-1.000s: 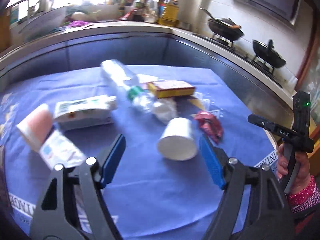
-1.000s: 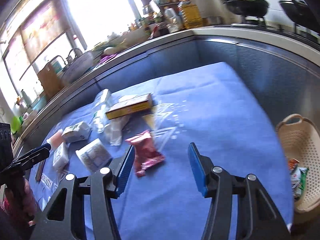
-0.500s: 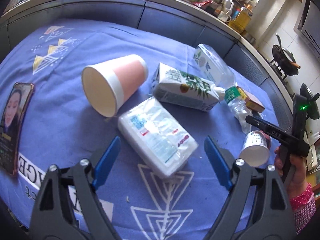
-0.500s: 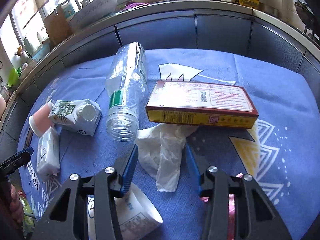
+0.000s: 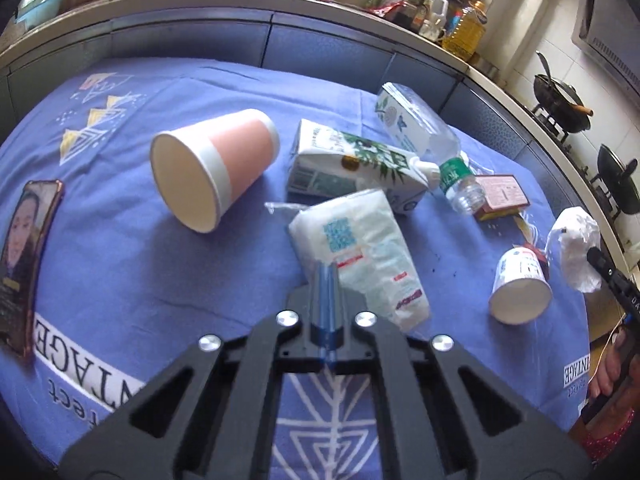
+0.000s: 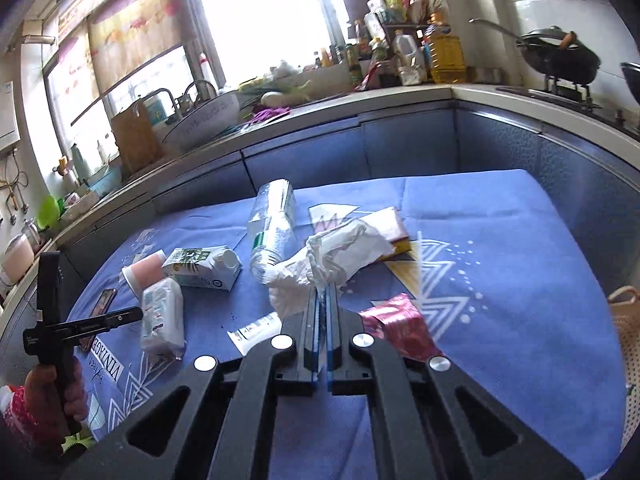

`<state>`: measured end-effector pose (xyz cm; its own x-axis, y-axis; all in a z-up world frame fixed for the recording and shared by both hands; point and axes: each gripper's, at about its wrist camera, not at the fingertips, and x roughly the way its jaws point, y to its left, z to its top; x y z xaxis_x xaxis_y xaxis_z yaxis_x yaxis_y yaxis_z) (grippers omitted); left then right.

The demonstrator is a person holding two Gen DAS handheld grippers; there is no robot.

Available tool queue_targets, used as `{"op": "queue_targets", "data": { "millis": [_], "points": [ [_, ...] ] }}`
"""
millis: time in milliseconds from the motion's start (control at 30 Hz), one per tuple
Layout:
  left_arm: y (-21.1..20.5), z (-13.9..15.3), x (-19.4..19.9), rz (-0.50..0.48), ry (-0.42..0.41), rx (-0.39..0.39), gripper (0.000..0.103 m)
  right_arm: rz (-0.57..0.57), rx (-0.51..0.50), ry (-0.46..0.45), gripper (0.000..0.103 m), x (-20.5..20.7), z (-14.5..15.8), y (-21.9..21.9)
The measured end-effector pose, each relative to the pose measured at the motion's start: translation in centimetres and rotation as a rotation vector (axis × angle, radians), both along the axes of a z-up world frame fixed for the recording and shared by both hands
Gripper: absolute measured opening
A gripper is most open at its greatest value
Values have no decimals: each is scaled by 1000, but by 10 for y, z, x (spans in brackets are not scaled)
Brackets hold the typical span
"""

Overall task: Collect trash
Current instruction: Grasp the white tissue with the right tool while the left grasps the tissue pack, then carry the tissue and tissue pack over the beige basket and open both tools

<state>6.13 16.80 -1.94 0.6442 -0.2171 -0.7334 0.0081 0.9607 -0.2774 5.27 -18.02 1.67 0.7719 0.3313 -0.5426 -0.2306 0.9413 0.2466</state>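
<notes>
Everywhere, trash litters a blue tablecloth (image 5: pixel 140 264) beside kitchen counters (image 6: pixel 400 100).

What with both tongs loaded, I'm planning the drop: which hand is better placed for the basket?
Right. The right tongs have just closed on the tissue, and the basket shows at that side. The left tongs have just closed on the pack, farther off.

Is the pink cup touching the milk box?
Apart. The left wrist view shows blue cloth between the pink cup and the milk box.
</notes>
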Motion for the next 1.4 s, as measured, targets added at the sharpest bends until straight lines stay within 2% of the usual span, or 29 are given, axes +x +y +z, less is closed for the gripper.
{"op": "queue_targets", "data": {
  "millis": [100,167,200,233,300,367,433,567,633,667,700,733,767,800,833,900,933,1000,1067,1167,1233,1267,1300,1400],
  "points": [
    [-13,2,-13,-78,-10,18,1,-61,44,36,3,-20,-18,-19],
    [-17,-1,-15,-80,14,27,3,-78,53,85,3,-32,-34,-27],
    [-18,-3,-14,-74,28,33,17,-81,53,109,3,-35,-41,-28],
    [-17,-5,-12,-56,40,46,44,-78,57,135,3,-39,-49,-28],
    [-12,-5,-7,-1,43,40,72,-69,55,182,3,-48,-60,-28],
    [-10,-2,2,-4,54,-6,74,-64,54,203,4,-52,-68,-24],
    [-14,0,14,6,86,-6,82,-51,91,212,4,-51,-74,-23],
    [-38,0,38,-12,129,51,83,-74,133,179,6,-52,-76,-25],
    [-52,-5,44,-24,140,116,84,-69,135,169,10,-52,-76,-25],
    [-57,-8,46,-18,149,153,84,-63,134,175,18,-51,-75,-25],
    [-61,-12,47,-9,150,186,85,-57,134,182,34,-52,-75,-25],
    [-62,-15,46,-4,150,197,85,-57,140,183,45,-53,-75,-26],
    [-60,-19,45,3,156,200,85,-61,152,176,61,-55,-75,-28],
    [-57,-23,44,11,162,198,84,-65,165,167,65,-57,-74,-29],
    [-54,-27,41,10,163,190,79,-66,165,161,65,-59,-72,-30],
    [-46,-30,34,-15,142,136,71,-70,111,146,65,-61,-68,-27],
    [-44,-30,30,-16,129,141,66,-77,67,130,65,-61,-66,-24],
    [-42,-28,22,-29,112,152,63,-77,4,114,65,-61,-63,-19],
    [-41,-25,14,-46,102,124,62,-69,-24,118,65,-57,-65,-16],
    [-42,-14,-1,-99,67,94,62,-61,-46,173,64,-51,-74,-12],
    [-50,-3,-12,-148,36,76,62,-59,-36,204,49,-50,-82,-14],
    [-55,2,-17,-178,23,61,62,-53,-19,221,30,-49,-86,-16],
    [-61,6,-22,-215,13,44,62,-48,3,238,16,-49,-89,-18],
    [-80,16,-32,-287,-9,23,62,-53,26,239,5,-52,-91,-22]
  ]
}}
